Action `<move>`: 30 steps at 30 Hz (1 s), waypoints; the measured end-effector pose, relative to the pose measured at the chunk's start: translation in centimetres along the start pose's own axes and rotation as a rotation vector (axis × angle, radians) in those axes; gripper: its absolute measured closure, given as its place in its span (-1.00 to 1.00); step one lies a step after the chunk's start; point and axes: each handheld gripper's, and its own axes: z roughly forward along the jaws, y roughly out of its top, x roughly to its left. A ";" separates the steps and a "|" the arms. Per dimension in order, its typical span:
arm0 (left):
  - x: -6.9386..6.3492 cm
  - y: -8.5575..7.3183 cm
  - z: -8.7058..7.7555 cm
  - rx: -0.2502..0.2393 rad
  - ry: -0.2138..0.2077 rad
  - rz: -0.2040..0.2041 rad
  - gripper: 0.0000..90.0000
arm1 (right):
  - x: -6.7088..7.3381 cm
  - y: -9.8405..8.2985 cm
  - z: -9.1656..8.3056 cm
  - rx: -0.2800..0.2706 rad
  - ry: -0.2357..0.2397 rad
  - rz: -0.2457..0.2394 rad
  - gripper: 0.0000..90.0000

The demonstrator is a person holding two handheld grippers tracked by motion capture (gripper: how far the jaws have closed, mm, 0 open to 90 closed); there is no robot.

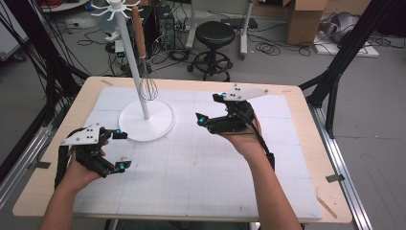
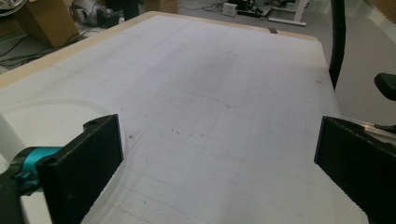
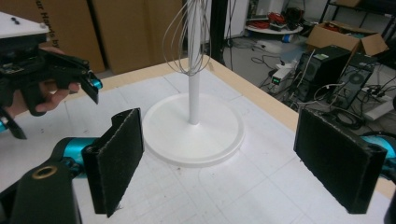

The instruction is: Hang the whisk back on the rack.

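Note:
A white hook stand [image 1: 135, 72] rises from a round base [image 1: 163, 125] at the back left of the white grid mat [image 1: 201, 167]. A whisk [image 1: 148, 86] with a wooden handle hangs from one of its top hooks, wires down beside the pole. My right gripper [image 1: 210, 108] hovers to the right of the base, open and empty. In the right gripper view the gripper [image 3: 217, 154] faces the base [image 3: 210, 140], pole and whisk wires [image 3: 187, 42]. My left gripper [image 1: 120, 151] rests near the mat's left edge, open, and in its own view the gripper [image 2: 215, 140] holds nothing.
The wooden table [image 1: 306, 143] frames the mat. Behind it on the floor stand a black stool [image 1: 214, 33], computer towers [image 1: 165, 24], cardboard boxes [image 1: 306, 19] and loose cables. Black frame legs [image 1: 342, 62] slant down at the right.

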 end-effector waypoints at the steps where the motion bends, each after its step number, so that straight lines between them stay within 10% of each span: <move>1: 0.0 0.0 0.0 0.000 0.000 0.000 -0.96 | 0.0 -0.3 -0.1 -0.002 0.002 0.000 -0.67; 11: 0.0 -0.2 0.3 0.012 -0.008 0.000 -0.96 | -0.3 -3.4 -1.2 -0.007 0.093 0.014 -0.69; 30: 0.0 -0.3 0.4 0.016 -0.011 -0.005 -0.96 | -0.7 -7.9 -1.3 0.014 0.050 0.086 -0.75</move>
